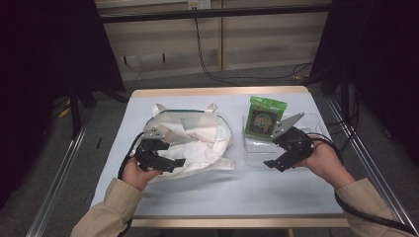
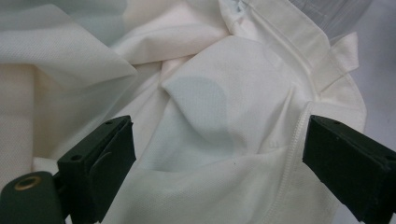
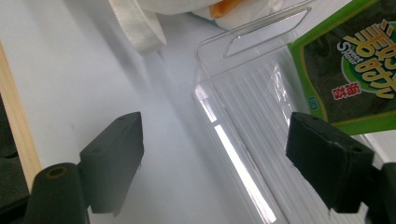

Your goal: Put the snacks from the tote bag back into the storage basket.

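A crumpled white cloth tote bag [image 1: 192, 138] lies on the left half of the table. My left gripper [image 1: 170, 162] hovers at its near left edge, open, and its jaws straddle folds of the bag's fabric [image 2: 219, 116] near a stitched hem. A clear plastic tray [image 1: 257, 148] sits at the right, with a green snack packet [image 1: 266, 118] resting on its far part. My right gripper [image 1: 272, 164] is open at the tray's near end; the tray's ribbed wall [image 3: 243, 107] and the packet [image 3: 355, 70] lie between and beyond its jaws.
The table top [image 1: 227, 192] is pale blue-white with a wooden rim [image 1: 217, 91]. Metal rails run along both sides of the table. Cables trail on the floor behind it. Bare surface lies in front of the bag and tray.
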